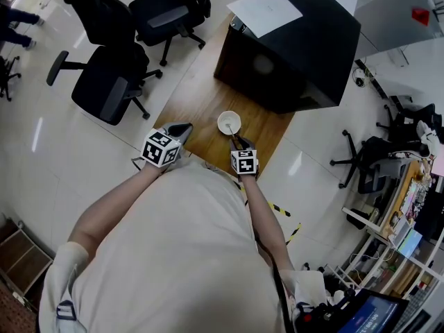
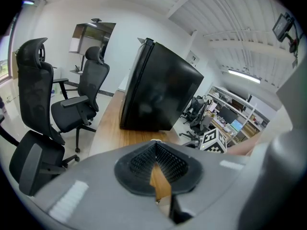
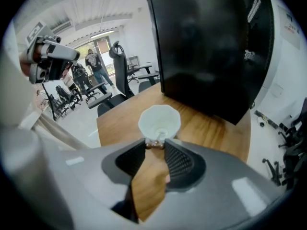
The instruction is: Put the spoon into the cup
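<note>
The cup (image 1: 229, 123) stands on the wooden table (image 1: 201, 89), close to its near edge and right of the middle, well short of the black box (image 1: 291, 47) that fills the far end. The right gripper (image 1: 237, 143) comes at it from the near edge, pointing steeply down. Its own view shows the jaws of the right gripper (image 3: 155, 145) pinched on the brown end of the spoon (image 3: 159, 134), with the pale front part reaching over the rim into the cup (image 3: 159, 121). The steep tilt probably serves to aim the spoon down into the opening instead of across it. Holding it by the very end of the handle keeps the jaws clear of the rim. In the head view the spoon (image 1: 232, 133) is only a thin line between gripper and cup, so whether its tip rests on the bottom or hangs just above it is hard to say, though it looks to be inside. The task seems nearly done, with only the release left. The left gripper (image 1: 182, 127) hovers over the near left corner of the table, apart from the cup. In its own view the left gripper (image 2: 154, 145) has its tips together with nothing between them, likely parked out of the way since the cup needs no steadying.
</note>
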A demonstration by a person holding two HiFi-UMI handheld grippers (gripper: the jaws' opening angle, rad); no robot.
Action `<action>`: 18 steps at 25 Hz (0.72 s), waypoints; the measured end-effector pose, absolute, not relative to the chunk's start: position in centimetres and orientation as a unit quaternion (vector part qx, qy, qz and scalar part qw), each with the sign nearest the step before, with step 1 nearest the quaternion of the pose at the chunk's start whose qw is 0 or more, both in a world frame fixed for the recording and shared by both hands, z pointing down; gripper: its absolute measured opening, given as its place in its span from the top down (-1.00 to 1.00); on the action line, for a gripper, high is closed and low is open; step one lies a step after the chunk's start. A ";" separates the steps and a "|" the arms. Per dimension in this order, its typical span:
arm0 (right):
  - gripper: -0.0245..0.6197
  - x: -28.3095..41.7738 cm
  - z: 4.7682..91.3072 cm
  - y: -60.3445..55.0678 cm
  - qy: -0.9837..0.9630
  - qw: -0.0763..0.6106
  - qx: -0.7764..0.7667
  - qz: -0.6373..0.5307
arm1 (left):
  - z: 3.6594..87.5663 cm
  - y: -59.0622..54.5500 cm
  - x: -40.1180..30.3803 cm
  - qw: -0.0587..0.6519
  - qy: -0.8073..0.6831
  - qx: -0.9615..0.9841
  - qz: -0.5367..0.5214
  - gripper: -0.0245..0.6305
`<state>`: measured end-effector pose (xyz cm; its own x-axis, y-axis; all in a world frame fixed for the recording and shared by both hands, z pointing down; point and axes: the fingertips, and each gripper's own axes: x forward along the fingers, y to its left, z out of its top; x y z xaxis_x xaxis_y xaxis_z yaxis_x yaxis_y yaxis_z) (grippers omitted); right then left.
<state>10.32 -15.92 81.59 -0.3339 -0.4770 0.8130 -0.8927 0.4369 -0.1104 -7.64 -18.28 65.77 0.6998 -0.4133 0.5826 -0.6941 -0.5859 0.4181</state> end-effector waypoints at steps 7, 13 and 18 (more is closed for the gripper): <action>0.53 10.2 82.0 -15.7 -0.751 0.371 0.465 0.286 | 66.0 -17.7 -9.0 0.329 -0.317 0.864 0.211 0.93; 0.52 10.2 82.0 -16.2 -0.734 0.372 0.489 0.290 | 66.4 -17.3 -10.2 0.337 -0.301 0.867 0.212 0.93; 0.32 10.2 81.8 -16.0 -0.714 0.355 0.521 0.306 | 67.2 -17.0 -11.4 0.339 -0.284 0.870 0.215 0.93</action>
<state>10.20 -16.03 81.80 -0.2058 -0.5259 0.8253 -0.9602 0.2713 -0.0665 -11.37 -17.02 67.19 0.7457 -0.3493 0.5673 -0.6411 -0.6079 0.4684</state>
